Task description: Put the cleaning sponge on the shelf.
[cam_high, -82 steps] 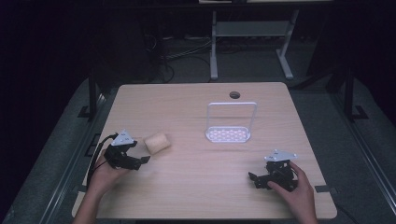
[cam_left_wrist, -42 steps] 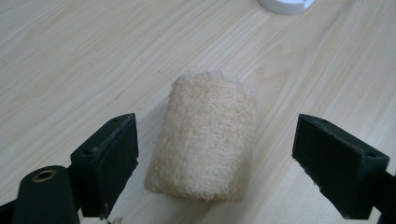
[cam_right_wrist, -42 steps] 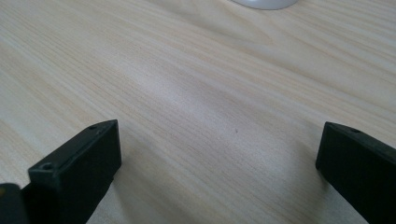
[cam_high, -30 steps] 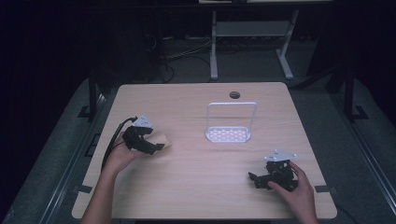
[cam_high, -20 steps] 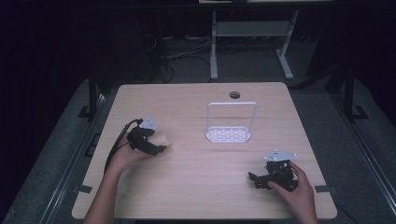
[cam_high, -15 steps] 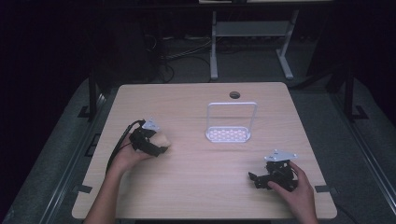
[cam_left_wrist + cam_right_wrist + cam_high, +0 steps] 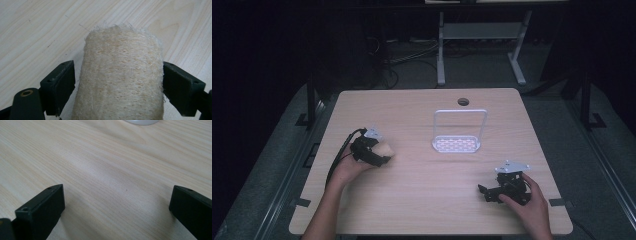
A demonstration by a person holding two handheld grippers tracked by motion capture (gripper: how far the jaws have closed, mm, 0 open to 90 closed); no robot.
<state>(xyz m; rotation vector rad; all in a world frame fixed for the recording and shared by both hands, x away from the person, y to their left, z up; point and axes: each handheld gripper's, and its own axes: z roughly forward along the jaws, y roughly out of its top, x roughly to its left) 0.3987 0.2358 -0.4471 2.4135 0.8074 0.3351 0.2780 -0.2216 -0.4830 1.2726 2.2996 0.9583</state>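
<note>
Left gripper has its two black jaws on either side of the beige fibrous loofah cylinder; the right-hand jaw touches it, a narrow gap shows at the other, so a firm grip cannot be confirmed. Right gripper rests near the table's right front corner, jaws spread wide over bare wood. Light wooden rectangular table carries a white wire-framed rack at centre. Loofah lies left of centre, well apart from the rack

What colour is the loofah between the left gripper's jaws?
Pale cream-beige, fibrous weave: the loofah, clearest in the left gripper view.
</note>
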